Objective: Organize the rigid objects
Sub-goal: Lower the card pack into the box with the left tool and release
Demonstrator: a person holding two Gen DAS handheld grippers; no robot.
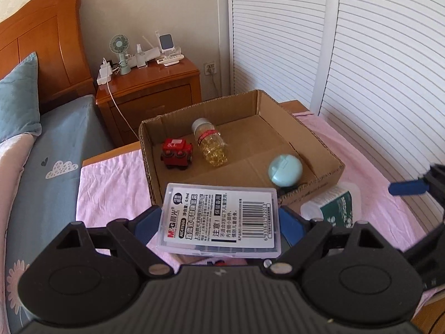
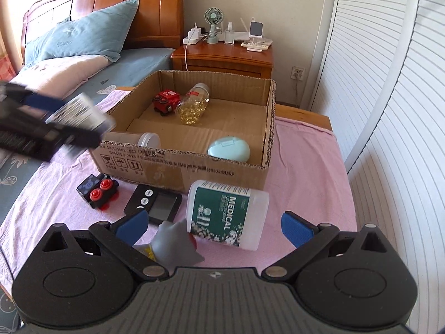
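Observation:
My left gripper (image 1: pixel 219 218) is shut on a clear plastic case (image 1: pixel 219 220) with a barcode label, held above the near edge of the cardboard box (image 1: pixel 325 150). The case shows blurred at the left of the right wrist view (image 2: pixel 80 111). In the box lie a red toy car (image 1: pixel 177 153), a bottle of yellow capsules (image 1: pixel 212 146), a mint round case (image 1: pixel 285 170) and a clear jar (image 2: pixel 139 140). My right gripper (image 2: pixel 214 224) is open above a green-labelled cotton swab tub (image 2: pixel 226 214) and a grey shark toy (image 2: pixel 175 243) on the pink cloth.
A black toy train (image 2: pixel 98 192) and a black digital timer (image 2: pixel 154 201) lie on the pink cloth (image 2: pixel 300 172) before the box. A bed lies to the left, a wooden nightstand (image 2: pixel 222 57) behind, white louvred doors (image 2: pixel 389 111) to the right.

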